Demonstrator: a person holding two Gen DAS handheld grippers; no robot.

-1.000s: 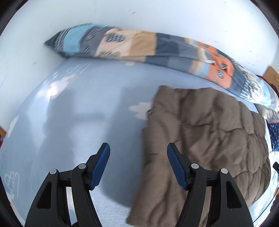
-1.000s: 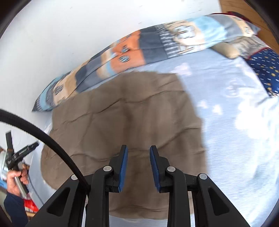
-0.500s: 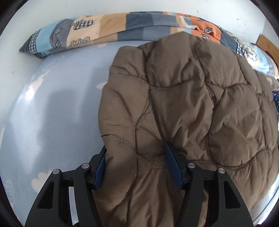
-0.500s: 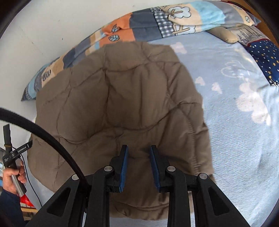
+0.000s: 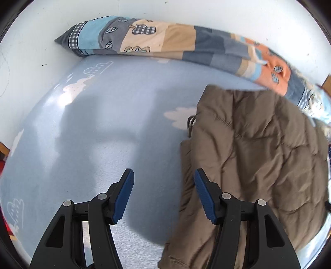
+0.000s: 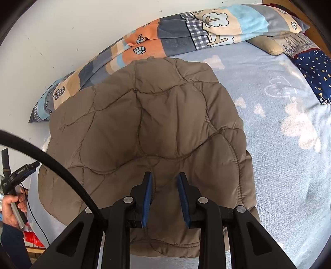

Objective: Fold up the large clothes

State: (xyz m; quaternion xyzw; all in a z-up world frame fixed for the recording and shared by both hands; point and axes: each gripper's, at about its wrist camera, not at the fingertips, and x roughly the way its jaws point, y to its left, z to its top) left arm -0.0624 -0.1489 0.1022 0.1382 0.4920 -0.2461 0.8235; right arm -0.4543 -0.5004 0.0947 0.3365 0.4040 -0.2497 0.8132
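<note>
A brown quilted puffer jacket [image 6: 157, 128] lies folded on the light blue bed sheet [image 6: 285, 165]. In the left wrist view the jacket [image 5: 258, 157] fills the right side. My left gripper [image 5: 163, 186] is open and empty over bare sheet, its right finger beside the jacket's left edge. My right gripper [image 6: 164, 186] hovers over the jacket's near part with its jaws a narrow gap apart; nothing shows between the pads.
A patchwork duvet [image 5: 175, 45] lies rolled along the white wall [image 5: 186, 12] at the back. A navy star-print pillow [image 6: 314, 70] and a beige cushion [image 6: 266, 46] sit at the far right. A black cable [image 6: 62, 173] crosses the lower left.
Half a second ago the left gripper had jacket fabric between its fingers; now it is clear of the jacket and off to its left. The right gripper has moved closer to the jacket.
</note>
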